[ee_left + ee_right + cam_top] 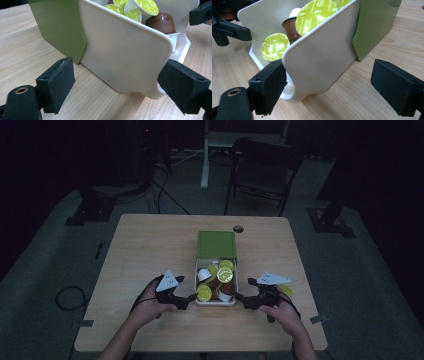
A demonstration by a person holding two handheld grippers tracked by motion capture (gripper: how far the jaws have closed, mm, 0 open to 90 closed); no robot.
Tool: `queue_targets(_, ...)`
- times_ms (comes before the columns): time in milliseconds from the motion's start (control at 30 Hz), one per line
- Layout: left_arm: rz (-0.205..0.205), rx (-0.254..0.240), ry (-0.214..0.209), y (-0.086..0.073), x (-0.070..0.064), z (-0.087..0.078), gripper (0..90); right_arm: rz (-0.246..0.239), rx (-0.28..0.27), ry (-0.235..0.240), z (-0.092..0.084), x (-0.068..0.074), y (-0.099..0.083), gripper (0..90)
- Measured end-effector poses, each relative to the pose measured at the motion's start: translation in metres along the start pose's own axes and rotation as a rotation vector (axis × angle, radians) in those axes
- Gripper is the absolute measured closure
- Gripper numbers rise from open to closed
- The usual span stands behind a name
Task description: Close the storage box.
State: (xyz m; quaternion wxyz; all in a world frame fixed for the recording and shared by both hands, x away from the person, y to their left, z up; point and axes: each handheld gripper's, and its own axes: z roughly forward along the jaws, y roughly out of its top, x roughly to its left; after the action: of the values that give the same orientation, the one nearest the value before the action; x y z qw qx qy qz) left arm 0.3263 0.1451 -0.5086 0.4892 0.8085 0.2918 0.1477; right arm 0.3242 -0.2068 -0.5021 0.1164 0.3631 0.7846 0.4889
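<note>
A white plastic tray [215, 303] of coffee capsules [225, 274] sits pulled partly out of its green sleeve [216, 244] near the middle of the wooden table [145, 250]. The left gripper [192, 297] stands wide at the tray's near left corner, one pad touching the corner and the other clear of its wall. The right gripper [239, 296], jaws equally wide, mirrors it at the near right corner, gripping nothing.

White tray [215, 303] of capsules [225, 266], half out of green sleeve [216, 244], left tongs [192, 297] and right tongs [239, 296] seemingly flanking its near corners
</note>
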Motion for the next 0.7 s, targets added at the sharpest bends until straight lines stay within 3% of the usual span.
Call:
queue_targets(467,-0.019,0.000,0.019,0.0020,0.0072,0.0042,14.5,-0.005,0.016,-0.009,0.0064,-0.0009,0.0046,12.2)
queue_targets(700,-0.005,0.007,0.027,0.0051,0.0094,0.0067,14.5,0.004,0.012,-0.016,0.0093,-0.0043,0.0062,11.9)
